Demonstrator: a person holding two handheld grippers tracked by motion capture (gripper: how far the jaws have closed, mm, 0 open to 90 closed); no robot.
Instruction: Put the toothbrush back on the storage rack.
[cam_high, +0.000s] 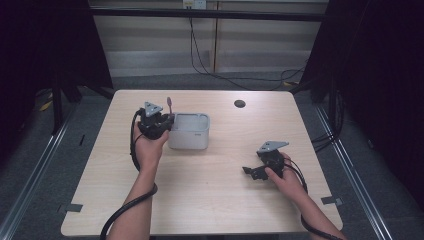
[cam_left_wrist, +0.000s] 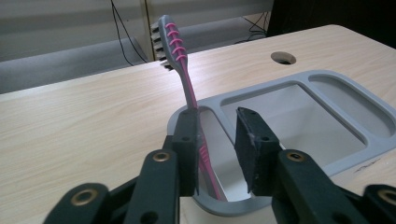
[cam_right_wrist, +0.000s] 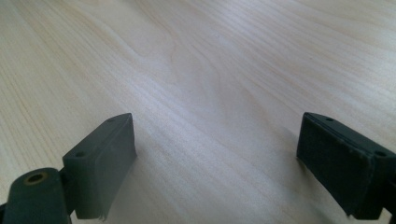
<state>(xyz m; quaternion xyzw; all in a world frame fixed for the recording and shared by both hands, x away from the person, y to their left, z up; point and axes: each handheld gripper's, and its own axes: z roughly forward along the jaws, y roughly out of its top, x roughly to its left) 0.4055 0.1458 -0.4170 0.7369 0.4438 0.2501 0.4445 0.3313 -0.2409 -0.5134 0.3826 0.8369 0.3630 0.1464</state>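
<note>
While the toothbrush (cam_left_wrist: 184, 79) stands with its lower handle down inside the grey organiser box (cam_left_wrist: 345, 116), the left gripper (cam_left_wrist: 217, 140) sits right at the box's near rim, with its jaws either side of the handle. The brush leans against the near corner of the smaller slot at that end, its grey-and-pink head tilted up and away above the rim, and my guess is that it stands this way because it has been lowered handle-first so the box wall can prop it upright. In the left gripper view, the left-hand pad (cam_left_wrist: 187, 149) lies against the pink handle, while the other pad stands clear of it with a visible gap, so the jaws are narrowly parted rather than clamped. The brush seems to rest on the box, not on the grip; I judge this to be the release of a placement.

From the high view, the box (cam_high: 189, 131) sits left of centre on the wooden table (cam_high: 225, 200), with the left gripper (cam_high: 162, 120) at its left end and the brush head (cam_high: 169, 102) poking up behind it.

The right gripper (cam_high: 252, 172) rests well apart, on the right half of the table. Its 2 pads (cam_right_wrist: 107, 154) are spread wide over bare wood, holding nothing and touching nothing between them.
</note>
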